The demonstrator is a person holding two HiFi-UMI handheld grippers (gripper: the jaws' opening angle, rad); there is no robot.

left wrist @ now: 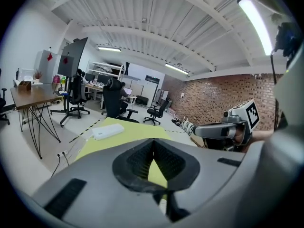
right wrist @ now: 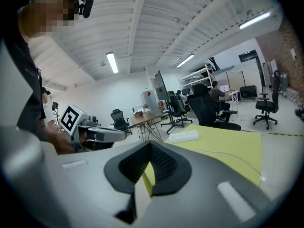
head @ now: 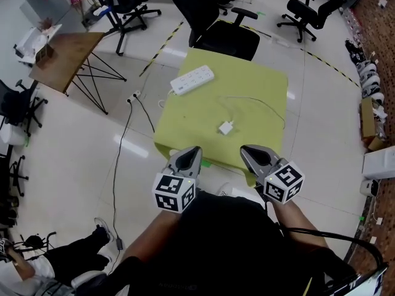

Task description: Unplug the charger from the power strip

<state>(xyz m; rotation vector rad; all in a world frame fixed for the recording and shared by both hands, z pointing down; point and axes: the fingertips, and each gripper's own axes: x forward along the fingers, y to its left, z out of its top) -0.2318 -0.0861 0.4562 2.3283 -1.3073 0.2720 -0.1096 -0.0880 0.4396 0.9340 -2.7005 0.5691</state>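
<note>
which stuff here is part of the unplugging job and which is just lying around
Job: power strip, charger, charger cable, green table, left tool, right tool.

Lying about: black office chair, wooden table, floor cable.

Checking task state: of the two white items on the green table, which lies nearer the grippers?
The small square charger, lying mid-table. The long power strip sits farther off, near the far left corner, apart from the charger.
</note>
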